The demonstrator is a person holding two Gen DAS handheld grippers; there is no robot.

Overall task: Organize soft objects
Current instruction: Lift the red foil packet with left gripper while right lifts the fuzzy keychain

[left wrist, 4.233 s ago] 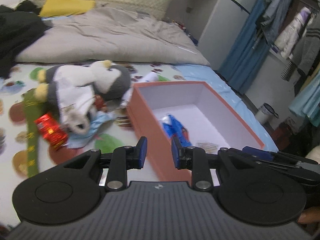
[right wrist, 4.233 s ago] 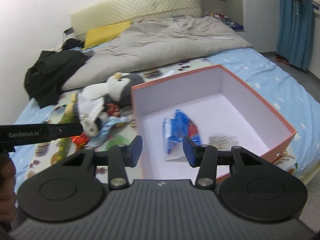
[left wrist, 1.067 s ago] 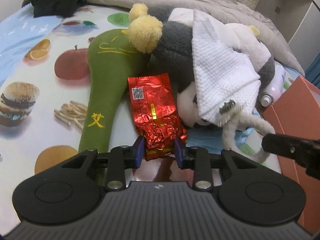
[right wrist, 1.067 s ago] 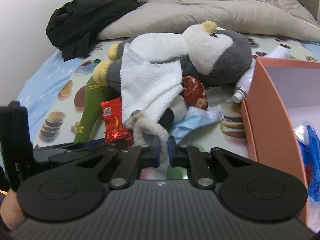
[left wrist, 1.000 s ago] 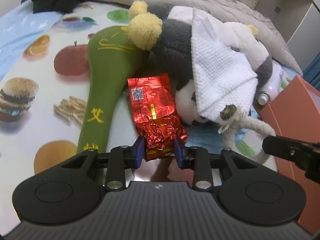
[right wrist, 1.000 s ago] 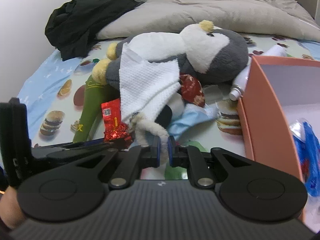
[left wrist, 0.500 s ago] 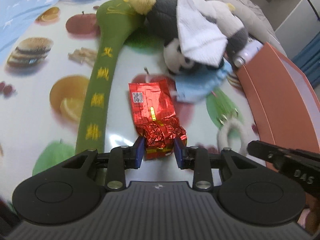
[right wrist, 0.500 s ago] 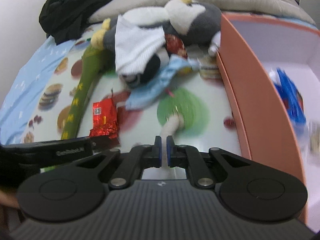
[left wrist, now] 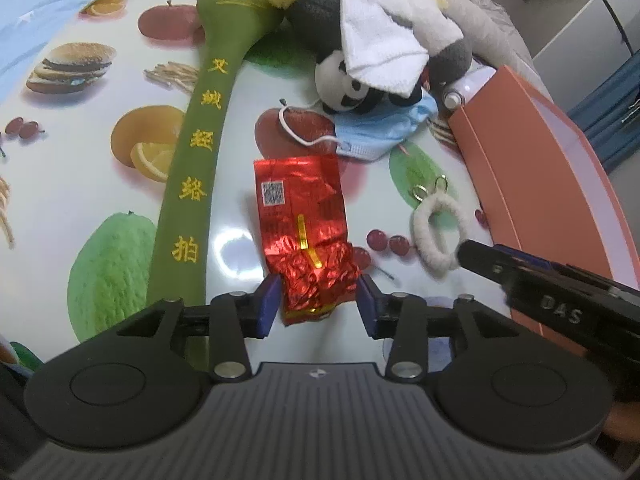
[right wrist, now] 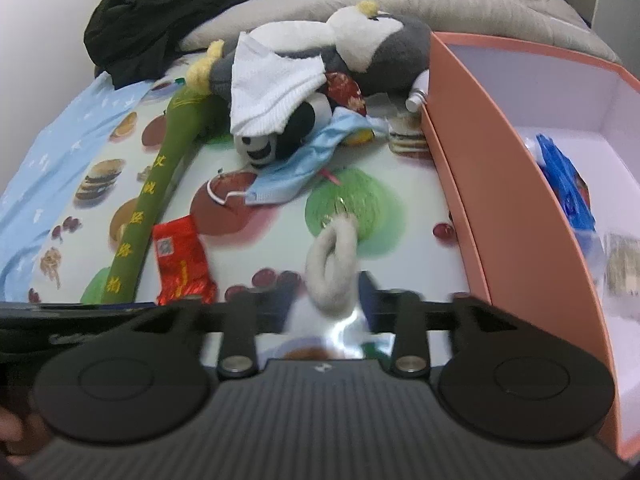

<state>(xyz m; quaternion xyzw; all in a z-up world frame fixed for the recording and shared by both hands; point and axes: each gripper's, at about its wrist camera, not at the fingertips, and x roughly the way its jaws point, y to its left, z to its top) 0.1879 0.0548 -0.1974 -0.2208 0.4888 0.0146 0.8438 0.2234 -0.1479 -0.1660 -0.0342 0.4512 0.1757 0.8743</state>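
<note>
My left gripper (left wrist: 318, 300) stands open, its blue pads on either side of the crumpled end of a red foil packet (left wrist: 306, 232) lying on the fruit-print sheet; the packet also shows in the right wrist view (right wrist: 182, 260). My right gripper (right wrist: 330, 300) is blurred and open, with a white fluffy loop with gold rings (right wrist: 332, 268) lying between its fingers; the loop shows in the left wrist view (left wrist: 438, 232). The orange box (right wrist: 492, 184) stands to the right, holding a blue packet (right wrist: 564, 184).
A penguin plush (right wrist: 360, 44) under a white cloth (right wrist: 272, 88), a panda plush (left wrist: 348, 84), a blue face mask (left wrist: 380, 128), a long green fabric paddle (left wrist: 200, 160) and a white bottle (left wrist: 466, 88) lie farther back. Black clothing (right wrist: 152, 16) and a grey duvet lie behind.
Both grippers have opened: the left let go of the red packet, the right let go of the fluffy loop. Packet and loop now lie on the sheet, pulled away from the plush pile.
</note>
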